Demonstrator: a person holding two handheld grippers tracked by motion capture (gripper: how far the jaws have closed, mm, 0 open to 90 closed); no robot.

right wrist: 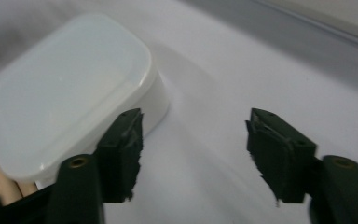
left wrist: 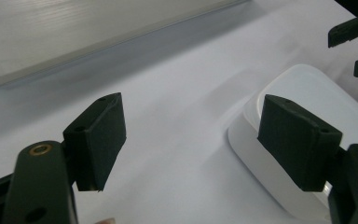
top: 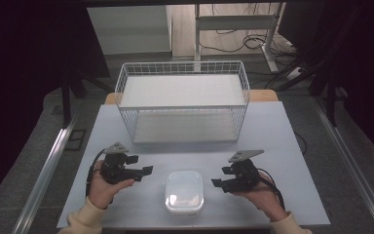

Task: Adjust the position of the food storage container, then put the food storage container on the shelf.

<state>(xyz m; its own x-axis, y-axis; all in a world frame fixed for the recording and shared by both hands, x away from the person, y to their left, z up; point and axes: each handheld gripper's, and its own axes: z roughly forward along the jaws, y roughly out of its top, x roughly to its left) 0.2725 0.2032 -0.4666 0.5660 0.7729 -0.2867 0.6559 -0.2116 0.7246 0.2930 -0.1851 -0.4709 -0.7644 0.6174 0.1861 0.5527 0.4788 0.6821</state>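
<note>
A: Where does the white lidded container sit?

B: In the lower middle of the high view, on the pale table, near its front edge. It is squarish with rounded corners and its lid is on.

A: And the grippers?

B: The left gripper is at the lower left of the frame, held in the person's left hand; the right gripper is at the lower right, in the right hand. The container lies between them, touching neither.

A: Are the claws clenched on anything?

B: No. Both are released. In the left gripper view the jaws stand wide apart around bare table, with the container at the right of the frame, partly behind the right jaw. The other gripper's tips show at the upper right.

A: The right gripper view?

B: Jaws spread too, nothing between them. The container takes the upper left of the frame, just beyond the left jaw.

A: Anything else on the table?

B: A white wire basket rack with two levels stands in the upper middle of the high view, well apart from the container.
</note>
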